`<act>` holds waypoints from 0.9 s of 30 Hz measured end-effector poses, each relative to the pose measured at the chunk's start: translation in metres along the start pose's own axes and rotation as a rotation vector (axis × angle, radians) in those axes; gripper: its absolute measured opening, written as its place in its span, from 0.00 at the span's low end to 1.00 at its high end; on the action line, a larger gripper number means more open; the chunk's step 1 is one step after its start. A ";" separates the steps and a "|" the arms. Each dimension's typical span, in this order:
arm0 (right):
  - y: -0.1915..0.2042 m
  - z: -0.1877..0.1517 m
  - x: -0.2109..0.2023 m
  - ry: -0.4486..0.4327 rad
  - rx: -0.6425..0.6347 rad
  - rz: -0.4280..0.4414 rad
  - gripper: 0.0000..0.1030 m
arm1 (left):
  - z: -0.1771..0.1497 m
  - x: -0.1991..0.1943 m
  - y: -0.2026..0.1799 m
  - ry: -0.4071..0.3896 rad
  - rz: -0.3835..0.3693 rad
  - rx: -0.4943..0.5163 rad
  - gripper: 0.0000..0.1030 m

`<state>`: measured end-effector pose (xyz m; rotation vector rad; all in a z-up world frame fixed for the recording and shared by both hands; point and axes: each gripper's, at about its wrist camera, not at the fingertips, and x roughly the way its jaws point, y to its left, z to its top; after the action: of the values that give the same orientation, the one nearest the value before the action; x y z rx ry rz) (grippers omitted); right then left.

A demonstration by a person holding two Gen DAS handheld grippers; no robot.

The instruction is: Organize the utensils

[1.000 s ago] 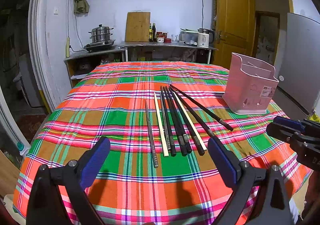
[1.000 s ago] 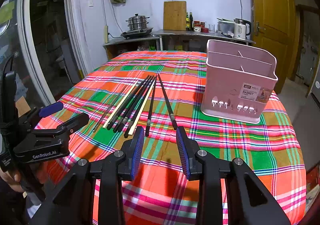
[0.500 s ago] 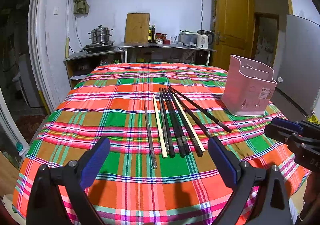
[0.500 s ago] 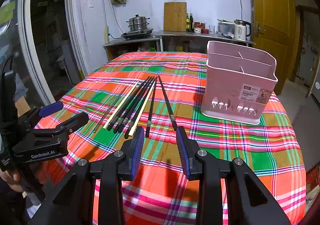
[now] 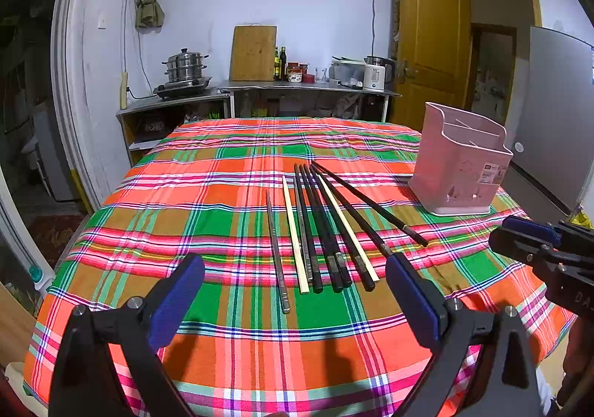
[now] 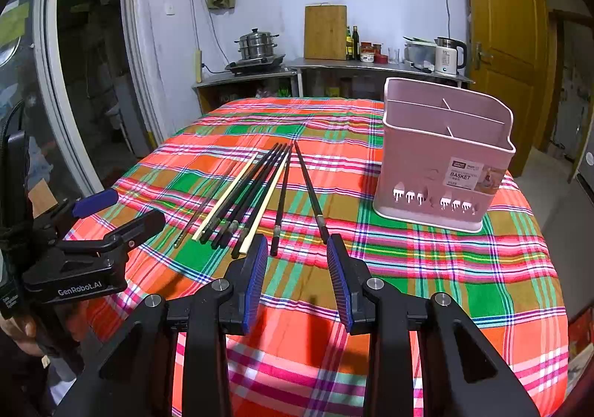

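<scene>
left gripper (image 5: 295, 281) drawn slightly back from chopsticks (image 5: 326, 227), both jaws apart, empty

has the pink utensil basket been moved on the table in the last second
No. In the right wrist view the pink basket sits on the same plaid stripes of the tablecloth as before.

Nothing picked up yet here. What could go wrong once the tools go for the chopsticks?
The chopsticks lie packed side by side, touching, so the right tool may pinch several together or scatter neighbours. They lie flat on the loose plaid cloth, which the fingers could snag. The pink basket looks light; a clumsy insertion might tip it.
</scene>
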<state>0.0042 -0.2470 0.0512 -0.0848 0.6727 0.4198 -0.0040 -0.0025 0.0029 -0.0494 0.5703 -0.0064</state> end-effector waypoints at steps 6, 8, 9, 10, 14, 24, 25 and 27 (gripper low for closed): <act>0.000 0.000 0.001 0.000 0.000 0.000 0.33 | 0.000 0.000 -0.001 -0.001 0.000 0.004 0.97; 0.000 0.000 0.001 -0.001 0.000 0.001 0.33 | 0.000 0.000 -0.001 -0.001 -0.001 0.005 0.97; 0.000 -0.001 0.001 -0.001 -0.001 0.000 0.33 | 0.000 0.000 -0.001 -0.001 0.000 0.005 0.97; 0.000 -0.001 0.001 -0.002 0.000 0.000 0.33 | 0.000 0.000 -0.001 -0.001 -0.001 0.005 0.97; 0.000 -0.001 0.001 -0.001 0.000 0.001 0.33 | -0.001 0.000 -0.002 0.000 -0.001 0.005 0.97; 0.000 -0.001 0.001 -0.003 0.001 0.000 0.33 | -0.002 0.002 -0.001 0.006 -0.001 0.005 0.97; 0.000 -0.001 0.001 -0.002 0.000 0.001 0.33 | -0.002 0.003 -0.001 0.008 -0.002 0.005 0.97; 0.001 -0.001 0.003 0.000 -0.001 0.002 0.33 | -0.002 0.004 -0.001 0.010 -0.001 0.006 0.97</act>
<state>0.0055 -0.2450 0.0489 -0.0852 0.6728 0.4219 -0.0017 -0.0032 -0.0004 -0.0442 0.5801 -0.0088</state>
